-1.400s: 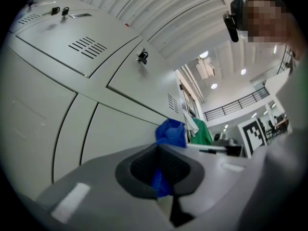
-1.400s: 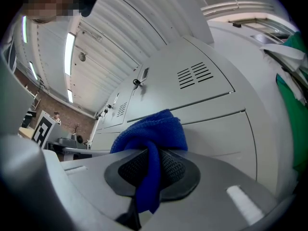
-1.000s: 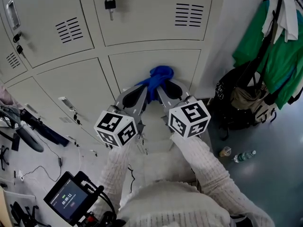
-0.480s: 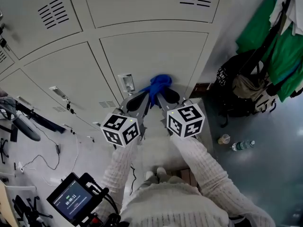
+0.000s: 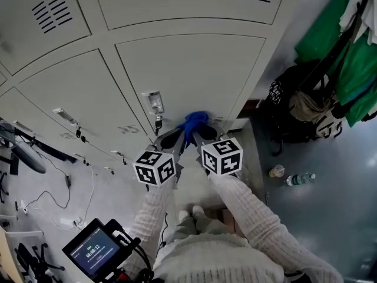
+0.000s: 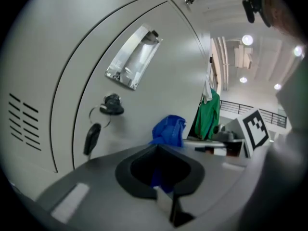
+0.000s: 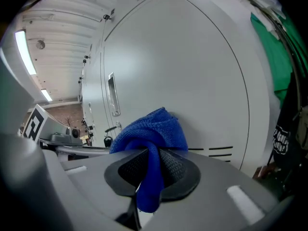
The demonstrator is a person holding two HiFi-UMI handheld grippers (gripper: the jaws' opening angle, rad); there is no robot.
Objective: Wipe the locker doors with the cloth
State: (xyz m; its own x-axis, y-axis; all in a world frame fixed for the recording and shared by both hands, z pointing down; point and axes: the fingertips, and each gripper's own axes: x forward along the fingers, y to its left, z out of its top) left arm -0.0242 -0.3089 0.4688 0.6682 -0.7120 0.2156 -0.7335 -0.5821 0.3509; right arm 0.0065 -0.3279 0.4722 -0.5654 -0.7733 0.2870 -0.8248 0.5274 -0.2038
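Blue cloth (image 5: 194, 122): just one, bunched against the low end of a pale locker door (image 5: 194, 69) and held from both sides.
Head view, grippers: two, left gripper (image 5: 179, 135) and right gripper (image 5: 201, 131). Their tips meet at the cloth. One marker cube (image 5: 155, 167) each, so two cubes.
Head view, doors: four grey metal doors clearly in shot, more cut off at the left edge. The one with the cloth on it has one handle (image 5: 154, 102) and a key (image 5: 158, 122) dangling under it.
Head view, extras: green clothes (image 5: 330, 34) hanging at right, with one black bag (image 5: 288, 117) below. One bottle (image 5: 300, 178) and one cup (image 5: 275, 171) sit on the floor (image 5: 330, 229). Neither gripper view shows those two.
Left gripper view, fingers: closed up, with a strip of the cloth caught between the dark pads (image 6: 124, 174). The rest of the bunch pokes out past the tips.
Left gripper view, only here: the lock (image 6: 110, 105) and a dark fob (image 6: 91, 138) up close, plus round ceiling lights (image 6: 248, 40).
Right gripper view, fingers: clamped tight on a fold of the cloth, with the tail hanging down between them.
Right gripper view, only here: vent slots (image 7: 216, 151) just right of the cloth, clear as day.
Surface and room: smooth painted metal, shiny grey floor, locker-room vibe.
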